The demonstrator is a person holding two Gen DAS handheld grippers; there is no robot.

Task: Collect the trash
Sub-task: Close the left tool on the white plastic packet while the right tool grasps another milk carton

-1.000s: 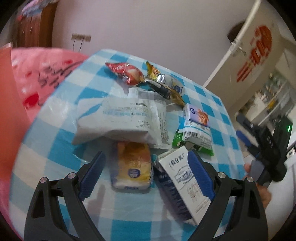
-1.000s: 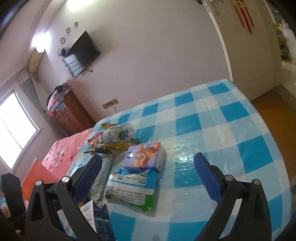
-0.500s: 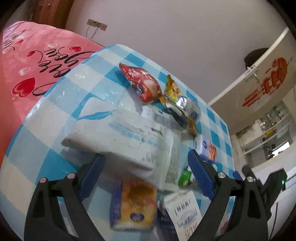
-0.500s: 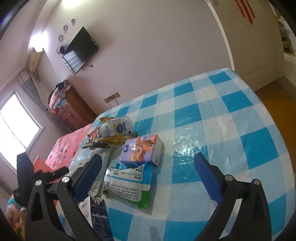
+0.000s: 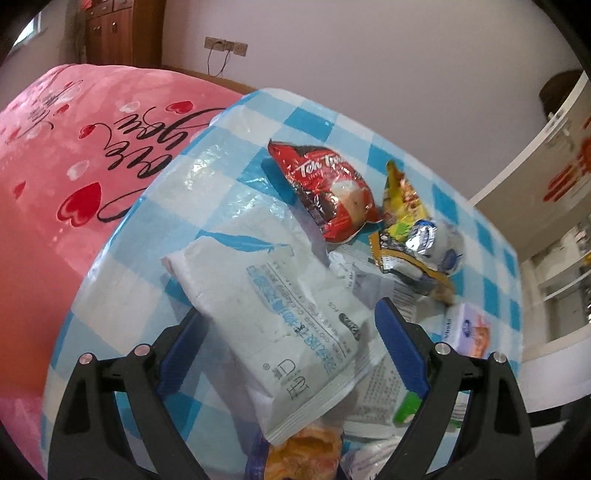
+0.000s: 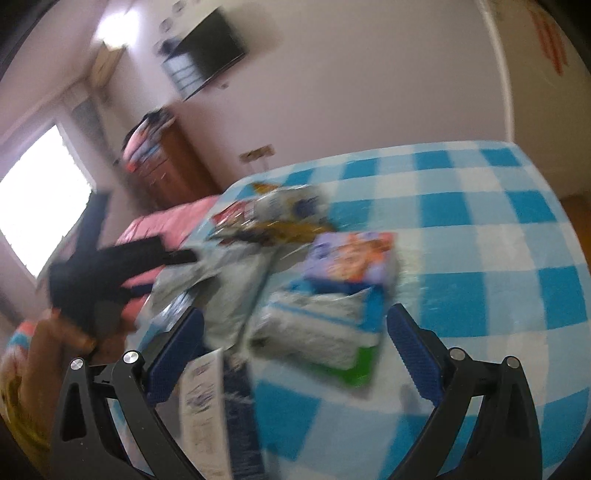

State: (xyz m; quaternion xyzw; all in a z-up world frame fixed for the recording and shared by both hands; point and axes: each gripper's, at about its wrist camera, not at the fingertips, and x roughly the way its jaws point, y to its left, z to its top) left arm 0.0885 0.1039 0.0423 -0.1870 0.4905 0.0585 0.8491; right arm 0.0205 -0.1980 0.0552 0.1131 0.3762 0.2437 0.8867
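Wrappers and packs lie on a table with a blue-and-white checked cloth. My left gripper is open, its jaws on either side of a big white wipes pack. Beyond it lie a red snack bag and a yellow and silver wrapper. An orange packet lies under the gripper. My right gripper is open over a white and green pack. A purple tissue pack lies behind that. A white and blue carton is by the right gripper's left jaw. The right view is blurred.
A pink bed cover with red hearts lies left of the table. A wooden dresser and a wall socket are behind. A door is at the right. The left gripper and hand show in the right wrist view.
My left gripper has moved forward over the table, from the orange packet and carton to the white wipes pack. My right gripper has moved closer to the white and green pack.
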